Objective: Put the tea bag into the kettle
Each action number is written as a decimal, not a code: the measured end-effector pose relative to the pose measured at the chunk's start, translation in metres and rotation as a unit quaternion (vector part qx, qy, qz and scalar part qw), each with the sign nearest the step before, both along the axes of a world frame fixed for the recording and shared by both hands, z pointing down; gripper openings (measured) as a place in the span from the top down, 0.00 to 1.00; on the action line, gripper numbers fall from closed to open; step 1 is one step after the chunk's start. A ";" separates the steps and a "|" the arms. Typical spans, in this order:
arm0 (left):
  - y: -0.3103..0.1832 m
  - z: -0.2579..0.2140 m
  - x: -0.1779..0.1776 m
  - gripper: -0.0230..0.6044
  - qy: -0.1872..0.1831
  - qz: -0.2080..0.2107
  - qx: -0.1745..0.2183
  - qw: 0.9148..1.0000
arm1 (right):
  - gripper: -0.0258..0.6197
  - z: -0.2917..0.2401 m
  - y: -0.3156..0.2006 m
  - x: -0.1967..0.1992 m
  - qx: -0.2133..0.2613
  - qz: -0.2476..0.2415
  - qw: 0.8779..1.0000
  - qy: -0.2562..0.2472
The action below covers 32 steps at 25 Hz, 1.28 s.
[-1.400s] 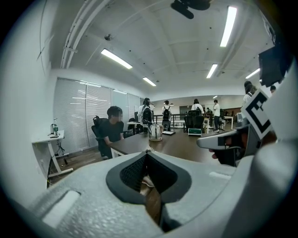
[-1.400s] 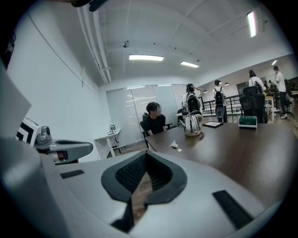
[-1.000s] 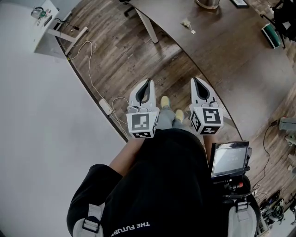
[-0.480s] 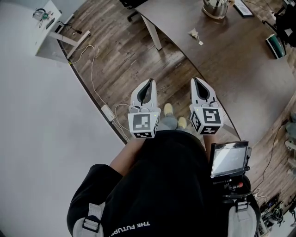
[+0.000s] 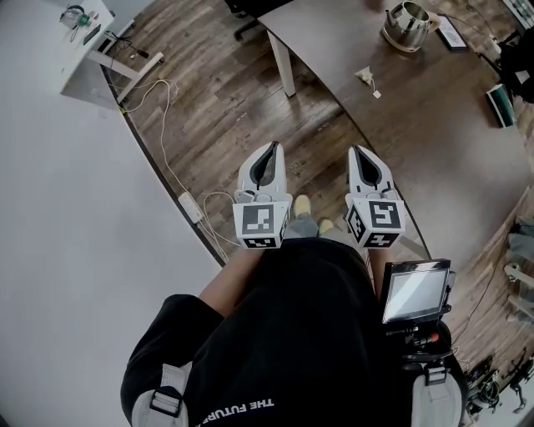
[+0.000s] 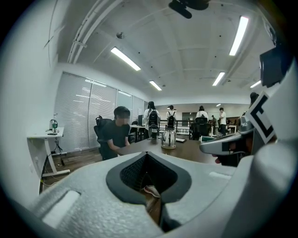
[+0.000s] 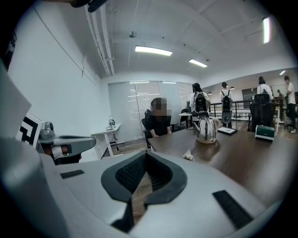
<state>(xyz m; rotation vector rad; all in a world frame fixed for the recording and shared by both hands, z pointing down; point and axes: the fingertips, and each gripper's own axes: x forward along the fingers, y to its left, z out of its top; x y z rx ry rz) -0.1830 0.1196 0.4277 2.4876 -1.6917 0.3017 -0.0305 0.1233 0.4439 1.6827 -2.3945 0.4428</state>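
Tea bag [image 5: 365,77] lies on the table [image 5: 434,125] near the kettle [image 5: 406,25]; left claw [image 5: 269,148] and right claw [image 5: 357,152] clenched, empty.

Wood-plank floor [image 5: 225,100] under a dark worktop [image 5: 434,133]; a small white desk [image 5: 83,46] against the white wall [image 5: 67,233]; window blinds [image 6: 79,114], ceiling strip lights [image 6: 125,58].

A seated person [image 7: 158,123] sits at the brown table [image 5: 434,142], a white desk [image 5: 79,67] standing well apart.

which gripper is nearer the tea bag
The right gripper: the tea bag lies on the table almost straight ahead of it, while the left gripper sits further to the side.
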 end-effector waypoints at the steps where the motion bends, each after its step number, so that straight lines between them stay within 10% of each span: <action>1: -0.002 0.000 -0.002 0.96 0.001 0.001 0.002 1.000 | 0.95 -0.001 -0.003 -0.003 0.001 -0.001 1.000 0.003; 32: -0.079 -0.011 0.044 0.96 -0.016 0.029 0.004 0.999 | 0.95 -0.008 -0.079 0.045 0.006 0.023 1.000 -0.011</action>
